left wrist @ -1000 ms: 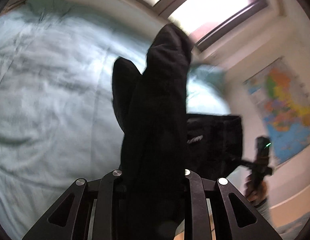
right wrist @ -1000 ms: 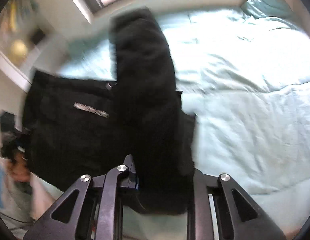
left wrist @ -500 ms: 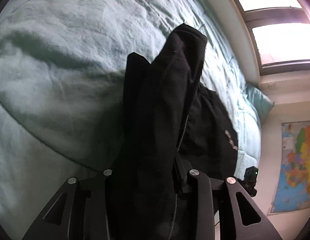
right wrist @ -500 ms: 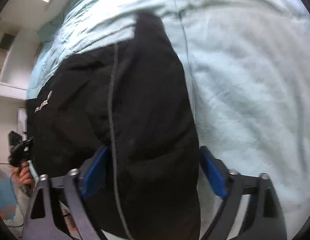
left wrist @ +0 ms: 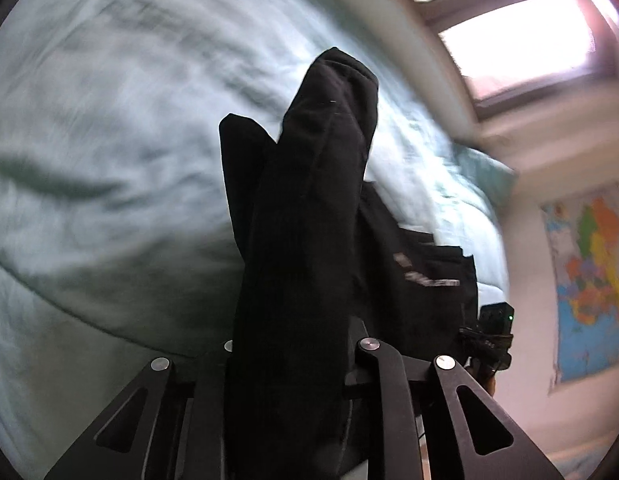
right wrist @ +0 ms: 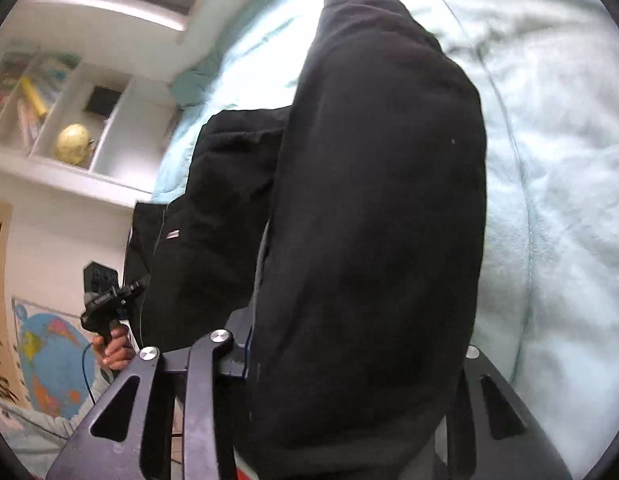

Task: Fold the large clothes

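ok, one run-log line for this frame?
stage: folding | left tool: closing, black garment between | right tool: closing, garment between | surface: bed

Both wrist views face down, sharing the bed [left wrist: 109,200]

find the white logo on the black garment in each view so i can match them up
Left wrist view: the white logo sits right of centre, on the flat part of the black garment, just right of the bunched fabric.
Right wrist view: the white logo sits left of centre, left of the bunched fabric.
Shared landmark: the world map on the wall.
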